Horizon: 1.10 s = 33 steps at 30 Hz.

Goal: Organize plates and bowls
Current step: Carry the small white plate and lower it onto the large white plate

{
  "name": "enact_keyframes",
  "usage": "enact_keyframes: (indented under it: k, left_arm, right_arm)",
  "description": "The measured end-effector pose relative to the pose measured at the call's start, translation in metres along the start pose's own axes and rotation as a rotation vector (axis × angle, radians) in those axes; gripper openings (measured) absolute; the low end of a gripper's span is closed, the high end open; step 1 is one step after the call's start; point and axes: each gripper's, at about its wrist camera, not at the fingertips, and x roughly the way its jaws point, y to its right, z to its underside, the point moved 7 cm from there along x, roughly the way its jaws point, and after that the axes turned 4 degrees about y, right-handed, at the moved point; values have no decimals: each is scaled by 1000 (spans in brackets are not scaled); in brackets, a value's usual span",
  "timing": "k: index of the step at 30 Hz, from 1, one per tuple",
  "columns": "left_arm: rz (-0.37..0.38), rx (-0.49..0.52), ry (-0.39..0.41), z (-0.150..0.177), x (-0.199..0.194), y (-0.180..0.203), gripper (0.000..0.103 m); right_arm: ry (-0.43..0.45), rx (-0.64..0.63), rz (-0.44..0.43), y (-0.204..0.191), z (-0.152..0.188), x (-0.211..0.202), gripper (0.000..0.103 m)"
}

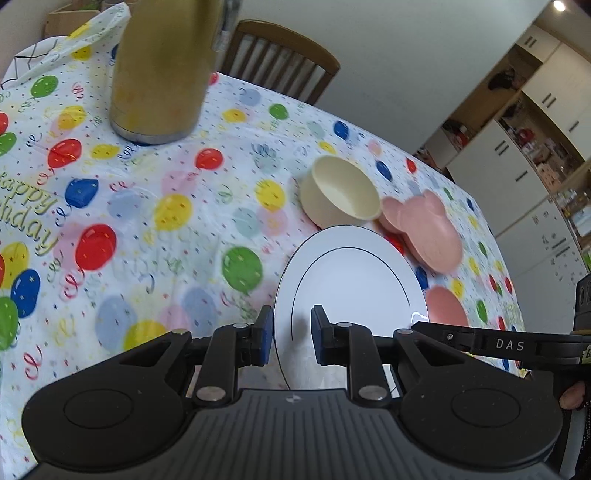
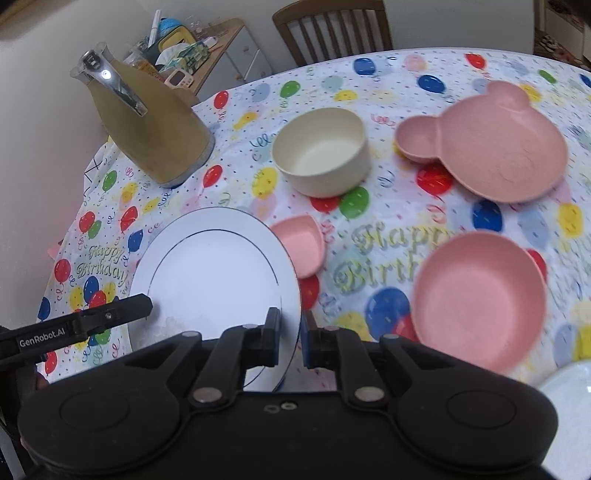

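Note:
A white plate with a thin dark ring (image 1: 351, 280) (image 2: 218, 269) is held above the balloon tablecloth. My left gripper (image 1: 291, 334) straddles its left rim with a gap at the pads. My right gripper (image 2: 290, 341) is shut on the plate's right rim. A cream bowl (image 1: 341, 192) (image 2: 321, 147) stands behind it. A pink bear-shaped plate (image 1: 424, 225) (image 2: 491, 140) lies to the right. A small pink dish (image 2: 301, 243) peeks out under the white plate. A round pink bowl (image 2: 480, 295) sits at the right.
A tall gold thermos jug (image 1: 162, 70) (image 2: 147, 129) stands at the back left of the table. A wooden chair (image 1: 280, 59) (image 2: 332, 29) is behind the table. Another white dish edge (image 2: 569, 410) shows at the bottom right. Cabinets (image 1: 517, 147) line the right wall.

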Motion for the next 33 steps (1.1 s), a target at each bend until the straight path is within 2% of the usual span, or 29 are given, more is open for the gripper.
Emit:
enact_keyframes:
  k: [6,14,24,33]
  left_arm:
    - [49,50,-34,27,-6,34,21]
    - [121,127,-84,56,6,89,21]
    - [202,246,-214,112,43,176,21]
    - [206,318,-299,156,80,235,21]
  right_arm:
    - [30,53,33,24,28,-34,10]
    - [67,139,92,73,55,-72,11]
    - [84,218,174,160,92,-123,11]
    - [64,284,231,234,120,-143,11]
